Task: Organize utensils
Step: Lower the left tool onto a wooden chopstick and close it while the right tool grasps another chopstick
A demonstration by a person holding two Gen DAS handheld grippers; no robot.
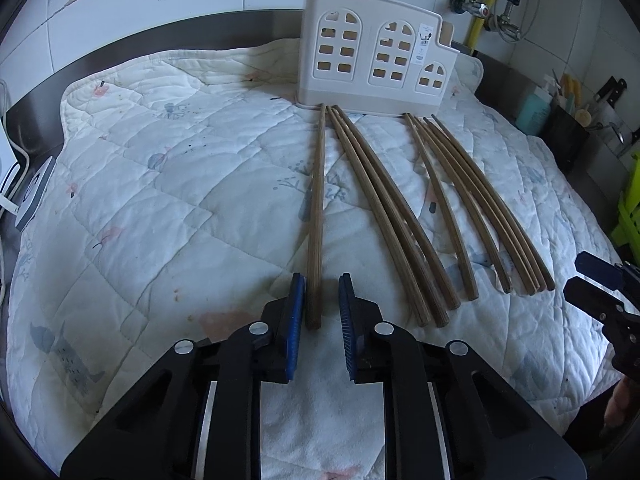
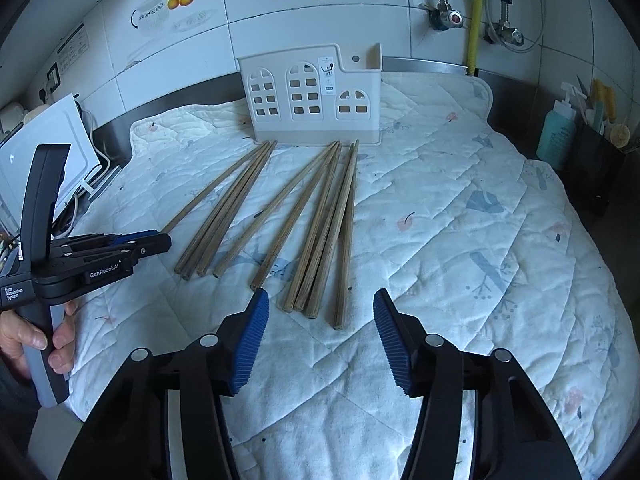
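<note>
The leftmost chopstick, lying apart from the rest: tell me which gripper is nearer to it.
Left. The left gripper straddles the near end of the leftmost chopstick, jaws open around it. The right gripper hovers open before the rightmost chopsticks, well away.

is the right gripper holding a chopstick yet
No, the right gripper is open with nothing between its blue pads, and the chopsticks lie on the quilted cloth just ahead of it.

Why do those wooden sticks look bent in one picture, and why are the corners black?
Left wrist view: the fisheye lens bows the chopsticks outward; the single one between the left claw fingers runs nearly straight. Right wrist view: the chopsticks near centre look straight, while the tiled wall curves. Both views: dark corners are the lens rim; lighting is soft daylight, with faint shadows.
</note>
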